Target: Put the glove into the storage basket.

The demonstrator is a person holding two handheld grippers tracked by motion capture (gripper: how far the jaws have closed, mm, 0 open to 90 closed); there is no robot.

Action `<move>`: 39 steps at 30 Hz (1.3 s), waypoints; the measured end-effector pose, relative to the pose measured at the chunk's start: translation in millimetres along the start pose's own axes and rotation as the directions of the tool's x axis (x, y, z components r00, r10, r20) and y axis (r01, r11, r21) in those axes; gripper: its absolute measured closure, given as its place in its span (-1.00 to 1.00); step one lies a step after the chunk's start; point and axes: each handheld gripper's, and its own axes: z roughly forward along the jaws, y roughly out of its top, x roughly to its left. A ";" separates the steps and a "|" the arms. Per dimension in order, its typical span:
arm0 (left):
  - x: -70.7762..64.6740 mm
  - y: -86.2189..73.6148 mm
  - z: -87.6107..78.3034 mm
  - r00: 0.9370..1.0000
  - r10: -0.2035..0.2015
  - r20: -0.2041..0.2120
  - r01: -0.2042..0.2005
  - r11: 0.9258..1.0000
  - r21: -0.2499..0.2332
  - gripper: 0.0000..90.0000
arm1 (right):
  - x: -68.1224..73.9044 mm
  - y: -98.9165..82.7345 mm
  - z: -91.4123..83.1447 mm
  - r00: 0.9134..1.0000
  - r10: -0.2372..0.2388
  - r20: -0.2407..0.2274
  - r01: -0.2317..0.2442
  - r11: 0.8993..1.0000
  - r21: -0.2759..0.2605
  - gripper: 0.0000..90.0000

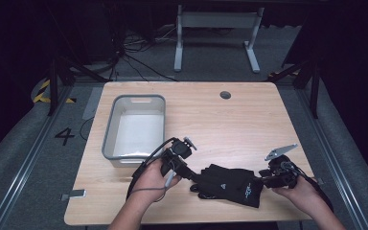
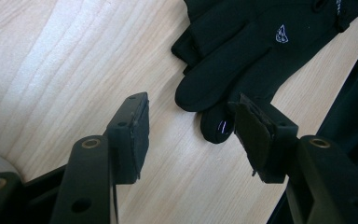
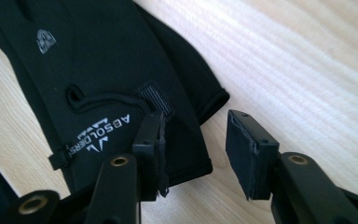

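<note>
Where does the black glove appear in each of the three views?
High view: black glove lies near the table's front edge, between both grippers.
Left gripper view: top right, fingertips toward the jaws.
Right gripper view: upper left, cuff at the jaws.
Shared landmark: the glove's small logo.

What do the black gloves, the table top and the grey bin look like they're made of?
Gloves: probably matte stretch fabric, going by the stitched hems and printed logo. Table top: pale wood grain, maybe laminate. Bin: likely smooth grey plastic, with rounded moulded corners.
</note>
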 end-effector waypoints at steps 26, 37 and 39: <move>-0.3 5.2 28.8 1.000 0.009 -0.013 -0.008 0.999 0.052 0.09 | 7.1 -0.7 13.1 0.998 -0.050 0.046 0.045 0.994 0.097 0.89; -2.6 9.9 53.6 0.999 0.027 -0.016 -0.025 0.992 0.121 0.22 | 8.6 -0.5 13.6 0.997 -0.054 0.058 0.048 0.994 0.094 0.88; -4.1 9.8 54.1 0.999 0.037 -0.022 -0.035 0.992 0.118 0.25 | 8.7 -0.6 13.5 0.997 -0.055 0.058 0.050 0.994 0.094 0.88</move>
